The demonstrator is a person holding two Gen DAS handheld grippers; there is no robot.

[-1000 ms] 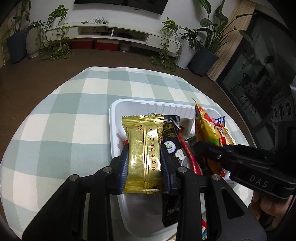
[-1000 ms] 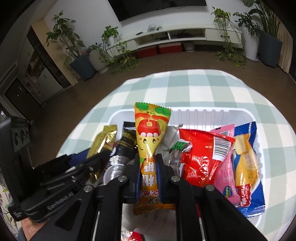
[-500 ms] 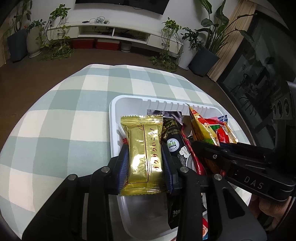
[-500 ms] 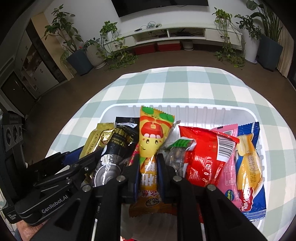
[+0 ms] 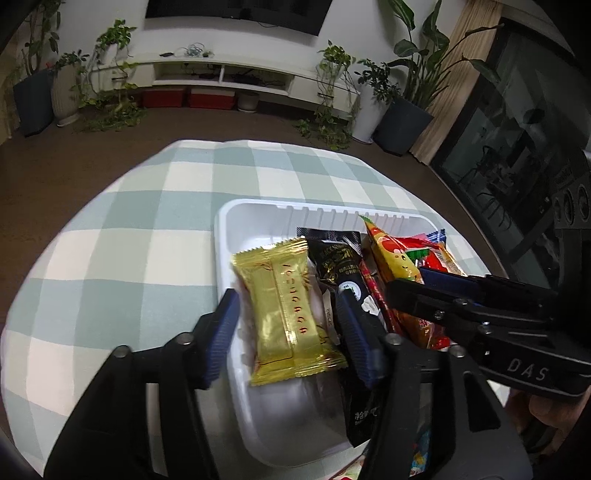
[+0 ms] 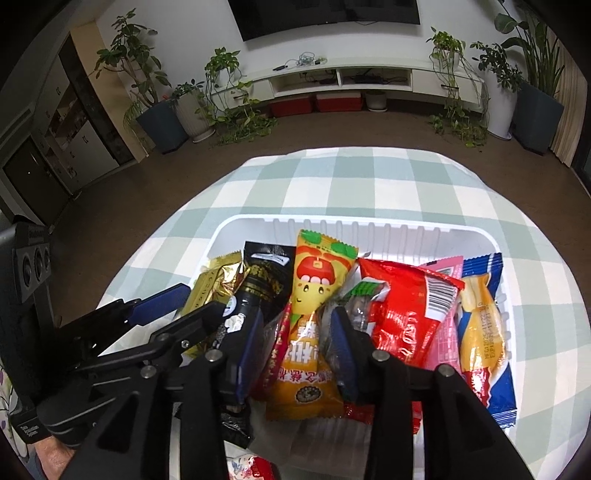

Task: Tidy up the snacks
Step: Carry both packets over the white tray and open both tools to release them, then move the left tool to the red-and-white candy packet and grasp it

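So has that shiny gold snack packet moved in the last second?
Yes. The shiny gold snack packet has dropped from the left jaws into the white plastic tray.

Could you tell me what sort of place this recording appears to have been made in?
Most likely a home living room: a wall-mounted television hangs above a low white media console, potted houseplants line the wall, and the white snack tray sits on a table with a checked tablecloth.

Lower end of the black packet (image 5: 343,280) hidden behind the left gripper (image 5: 288,332), near rim of the white tray (image 6: 243,229) cut off below, small print on the red packet (image 6: 410,314) unreadable.
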